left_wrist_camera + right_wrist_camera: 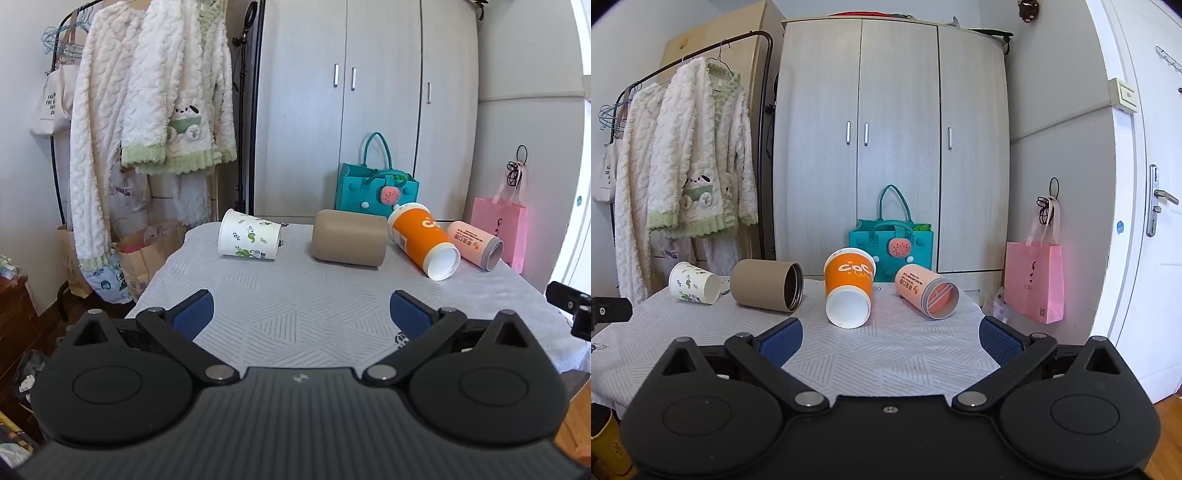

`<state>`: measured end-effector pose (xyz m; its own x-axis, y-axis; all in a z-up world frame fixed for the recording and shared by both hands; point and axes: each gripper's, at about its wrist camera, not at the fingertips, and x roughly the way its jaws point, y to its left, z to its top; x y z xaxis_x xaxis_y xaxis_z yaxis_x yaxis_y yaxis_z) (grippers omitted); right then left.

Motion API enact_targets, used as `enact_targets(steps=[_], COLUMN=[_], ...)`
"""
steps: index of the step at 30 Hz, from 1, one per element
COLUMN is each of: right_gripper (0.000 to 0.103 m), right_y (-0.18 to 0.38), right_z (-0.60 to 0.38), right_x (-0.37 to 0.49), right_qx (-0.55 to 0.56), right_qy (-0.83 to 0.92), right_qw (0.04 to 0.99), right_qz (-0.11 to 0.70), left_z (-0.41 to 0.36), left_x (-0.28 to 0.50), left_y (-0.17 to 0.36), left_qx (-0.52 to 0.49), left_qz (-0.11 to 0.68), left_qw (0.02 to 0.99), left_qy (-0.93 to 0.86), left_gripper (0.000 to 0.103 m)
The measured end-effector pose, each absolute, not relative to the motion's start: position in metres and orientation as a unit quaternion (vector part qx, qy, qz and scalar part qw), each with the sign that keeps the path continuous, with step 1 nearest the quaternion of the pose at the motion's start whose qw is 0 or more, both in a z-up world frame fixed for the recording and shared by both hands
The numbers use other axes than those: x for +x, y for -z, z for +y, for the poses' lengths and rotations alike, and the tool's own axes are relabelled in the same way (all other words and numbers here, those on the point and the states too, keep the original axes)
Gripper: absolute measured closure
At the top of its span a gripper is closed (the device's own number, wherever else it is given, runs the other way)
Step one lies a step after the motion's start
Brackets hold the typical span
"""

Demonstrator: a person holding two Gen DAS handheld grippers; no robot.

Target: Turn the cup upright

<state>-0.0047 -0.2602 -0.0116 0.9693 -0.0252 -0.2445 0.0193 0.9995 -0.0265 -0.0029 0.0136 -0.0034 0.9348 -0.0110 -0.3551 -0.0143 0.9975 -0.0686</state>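
Note:
Several cups lie on their sides along the far edge of the table (295,314): a white cup with green leaves (249,240) (694,283), a tan cylinder cup (349,238) (766,285), an orange cup (423,240) (848,288) and a pink cup (474,243) (925,290). My left gripper (301,312) is open and empty, well short of the cups. My right gripper (890,341) is open and empty, in front of the orange cup's open mouth.
A teal bag (890,251) and a pink bag (1034,280) stand behind the table by a wardrobe (894,147). A rack of white robes (147,110) stands to the left. The other gripper's tip (569,306) shows at the right.

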Motion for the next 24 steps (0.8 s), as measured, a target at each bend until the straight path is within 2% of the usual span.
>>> enact_targets(steps=[24], right_gripper=[0.0], right_y=[0.019], right_z=[-0.266], right_x=[0.004], right_qx=[-0.005], right_qy=[0.023], right_qw=[0.99], right_qz=[0.137], left_z=[0.012], left_x=[-0.003], left_y=[0.007], left_qx=[-0.038], left_qz=[0.19], left_qw=[0.981], left_qy=[-0.002], left_gripper=[0.0])
